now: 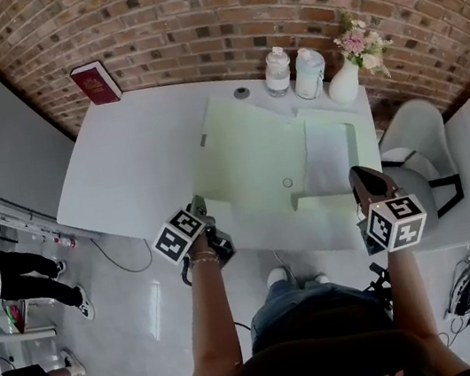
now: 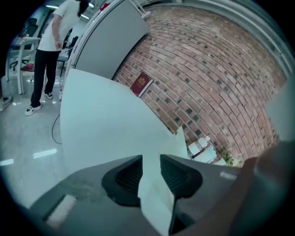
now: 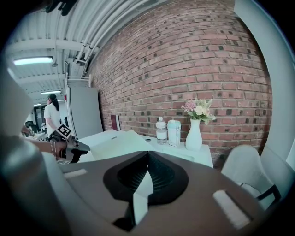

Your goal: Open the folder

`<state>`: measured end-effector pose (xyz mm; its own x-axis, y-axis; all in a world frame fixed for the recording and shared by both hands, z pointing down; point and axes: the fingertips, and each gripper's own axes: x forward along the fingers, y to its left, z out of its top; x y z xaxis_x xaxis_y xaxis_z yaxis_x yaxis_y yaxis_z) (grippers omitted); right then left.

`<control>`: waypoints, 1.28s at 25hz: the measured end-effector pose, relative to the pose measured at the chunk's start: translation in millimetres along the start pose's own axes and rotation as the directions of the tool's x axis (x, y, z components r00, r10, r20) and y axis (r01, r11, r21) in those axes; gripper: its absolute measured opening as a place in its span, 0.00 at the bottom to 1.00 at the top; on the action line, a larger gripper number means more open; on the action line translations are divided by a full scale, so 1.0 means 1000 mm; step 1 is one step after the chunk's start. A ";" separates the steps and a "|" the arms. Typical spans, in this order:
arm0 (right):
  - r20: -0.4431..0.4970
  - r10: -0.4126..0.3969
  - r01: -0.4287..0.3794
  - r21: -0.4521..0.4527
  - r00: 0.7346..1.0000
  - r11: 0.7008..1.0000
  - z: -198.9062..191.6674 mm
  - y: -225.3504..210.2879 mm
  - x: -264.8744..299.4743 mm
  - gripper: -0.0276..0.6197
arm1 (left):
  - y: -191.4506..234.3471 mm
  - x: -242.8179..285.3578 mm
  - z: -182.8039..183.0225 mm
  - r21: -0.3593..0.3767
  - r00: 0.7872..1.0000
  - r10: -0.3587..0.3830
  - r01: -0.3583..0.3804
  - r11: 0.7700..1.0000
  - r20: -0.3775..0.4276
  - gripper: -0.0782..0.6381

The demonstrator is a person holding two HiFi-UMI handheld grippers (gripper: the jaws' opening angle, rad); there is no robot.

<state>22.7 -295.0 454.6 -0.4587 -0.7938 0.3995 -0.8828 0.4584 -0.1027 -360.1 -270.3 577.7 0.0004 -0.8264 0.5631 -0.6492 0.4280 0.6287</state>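
Pale green card folder: open on the right half of the white table, reaching close to its front edge.
Spread wide to expose the inner pocket. Left gripper with jaws apart, pinching nothing, poised at the folder's front-left corner. Right gripper with jaws pressed together, empty, off the front-right corner, apparently held clear. Parked along the back edge, away from the work area: two pale plastic bottles, one white vase of flowers, one red book at the back-left corner. One folder, two grippers.

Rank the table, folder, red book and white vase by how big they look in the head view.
Largest to smallest:
1. table
2. folder
3. red book and white vase look about alike, so I won't rank them.
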 end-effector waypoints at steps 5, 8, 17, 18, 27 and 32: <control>0.038 -0.002 0.001 0.025 0.999 1.000 0.006 -0.011 -0.019 0.05 | -0.024 -0.028 0.010 0.061 0.997 -0.023 0.018 0.998 0.074 0.29; 0.052 -0.004 0.002 0.033 0.999 0.999 0.006 -0.015 -0.028 0.05 | -0.041 -0.041 0.015 0.105 0.993 -0.042 0.031 0.994 0.108 0.29; 0.098 -0.012 0.007 0.044 0.995 0.999 0.013 -0.031 -0.049 0.05 | -0.093 -0.061 0.018 0.211 0.980 -0.109 0.073 0.975 0.164 0.29; 0.108 -0.014 0.009 0.045 0.994 0.999 0.016 -0.034 -0.051 0.05 | -0.099 -0.062 0.018 0.221 0.979 -0.116 0.077 0.972 0.168 0.29; 0.179 -0.037 0.036 0.008 0.983 0.999 0.048 -0.059 -0.071 0.04 | -0.178 -0.064 0.010 0.372 0.949 -0.256 0.173 0.912 0.186 0.29; 0.229 -0.059 0.061 0.000 0.972 0.998 0.071 -0.073 -0.081 0.04 | -0.223 -0.066 0.007 0.492 0.922 -0.340 0.212 0.845 0.187 0.26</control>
<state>117.6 -292.2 365.3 -0.4169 -0.8898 0.1857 -0.9089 0.4094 -0.0785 -220.8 -313.9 396.5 0.0790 -0.9755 0.2055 -0.9223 0.0067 0.3864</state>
